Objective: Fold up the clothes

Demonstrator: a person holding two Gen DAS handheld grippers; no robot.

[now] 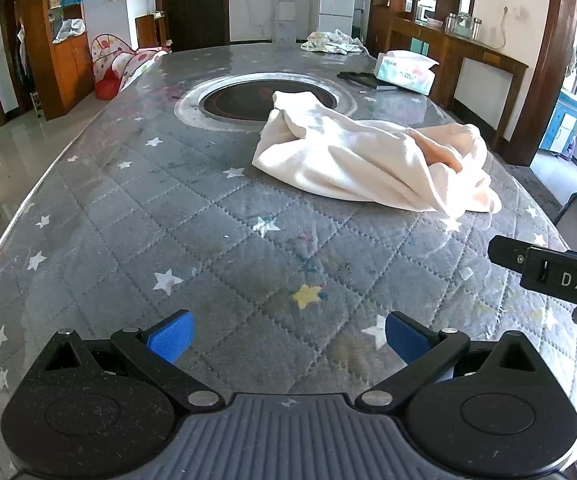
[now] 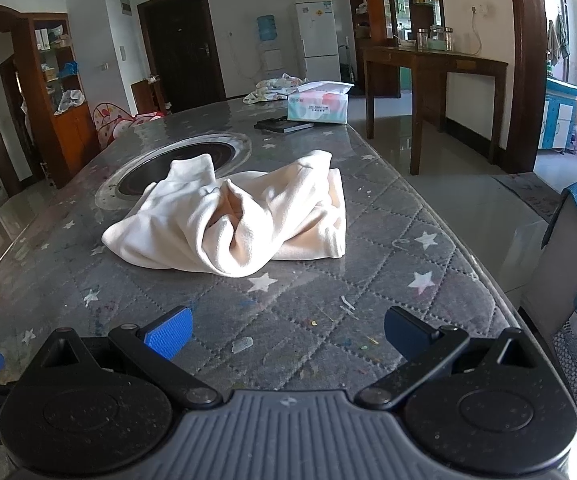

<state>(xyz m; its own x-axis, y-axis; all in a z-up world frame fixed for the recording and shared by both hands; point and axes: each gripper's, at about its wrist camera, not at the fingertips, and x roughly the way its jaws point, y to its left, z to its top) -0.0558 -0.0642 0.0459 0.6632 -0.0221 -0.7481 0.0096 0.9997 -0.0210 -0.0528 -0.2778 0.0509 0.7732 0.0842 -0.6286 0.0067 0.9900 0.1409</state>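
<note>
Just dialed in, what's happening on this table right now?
Folding hasn't started. A cream garment lies crumpled on the quilted star-print table, partly over the round inset burner. The left gripper and right gripper hover short of it, jaws open and empty. A tissue pack sits at the far end.

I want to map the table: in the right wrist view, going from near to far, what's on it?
Right gripper, open → cream garment → round inset burner → flat black item → tissue pack → patterned cloth at the far end.
</note>
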